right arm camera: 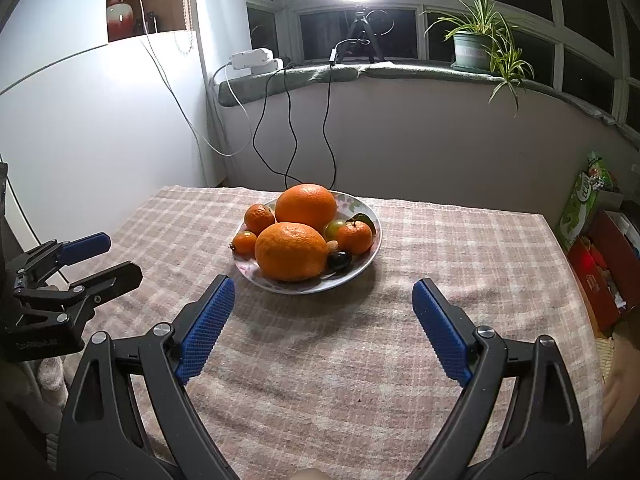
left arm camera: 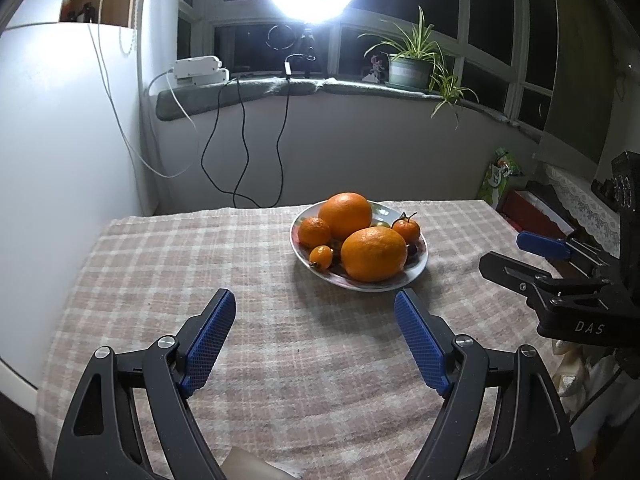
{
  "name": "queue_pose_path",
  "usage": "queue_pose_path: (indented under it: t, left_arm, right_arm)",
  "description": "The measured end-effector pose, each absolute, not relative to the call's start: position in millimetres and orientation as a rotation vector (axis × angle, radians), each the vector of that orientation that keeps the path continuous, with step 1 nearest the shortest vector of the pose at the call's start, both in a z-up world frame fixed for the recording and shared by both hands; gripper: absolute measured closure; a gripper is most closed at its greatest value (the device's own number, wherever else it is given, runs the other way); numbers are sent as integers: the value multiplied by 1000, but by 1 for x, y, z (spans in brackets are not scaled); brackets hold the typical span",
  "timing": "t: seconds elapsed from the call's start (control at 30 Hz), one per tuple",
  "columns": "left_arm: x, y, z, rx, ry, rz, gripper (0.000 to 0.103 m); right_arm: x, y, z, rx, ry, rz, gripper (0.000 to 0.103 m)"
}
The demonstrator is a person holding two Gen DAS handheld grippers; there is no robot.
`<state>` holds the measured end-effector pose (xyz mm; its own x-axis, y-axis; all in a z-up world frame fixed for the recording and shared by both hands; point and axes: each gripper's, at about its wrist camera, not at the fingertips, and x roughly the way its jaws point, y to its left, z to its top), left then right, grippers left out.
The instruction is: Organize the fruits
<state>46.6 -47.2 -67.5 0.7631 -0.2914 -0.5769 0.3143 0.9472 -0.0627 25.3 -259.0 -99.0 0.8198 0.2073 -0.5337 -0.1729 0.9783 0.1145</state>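
**Orange fruit heaped on one plate, both grippers empty**

Orange dominates the plate (right arm camera: 370, 240), which sits on the checked tablecloth (right arm camera: 320, 360) at about twelve o'clock from the right gripper (right arm camera: 323, 292) and nearer one o'clock from the left gripper (left arm camera: 315, 304). Both stand with their blue pads spread wide and nothing between them, short of the plate's near rim.

Two big oranges take the middle: the front orange (right arm camera: 291, 251) at the near edge and the rear orange (right arm camera: 306, 207) behind it, touching. Smaller mandarins sit at ten o'clock (right arm camera: 259, 218) and three o'clock (right arm camera: 354, 236) of the pile, with a tiny kumquat-like fruit (right arm camera: 245, 243) at nine o'clock, a green grape (right arm camera: 335, 229) and a dark grape (right arm camera: 340, 260) tucked in the gaps.

The large oranges look heavy and firm, with a dimpled skin that should grip well; take them across the widest middle, which will need nearly the full jaw spread. The mandarins are likely softer and want a lighter squeeze. The grapes seem smooth, slippery and easily crushed. The plate looks ceramic and may slide on the cloth if nudged.
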Motion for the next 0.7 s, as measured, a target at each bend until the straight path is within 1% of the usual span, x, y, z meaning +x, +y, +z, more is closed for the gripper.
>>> queue_pose_path:
  t: [0.7]
  left_arm:
    - [45, -45, -68, 39, 620, -323, 21]
  right_arm:
    - [27, -257, -100, 58, 583, 212, 11]
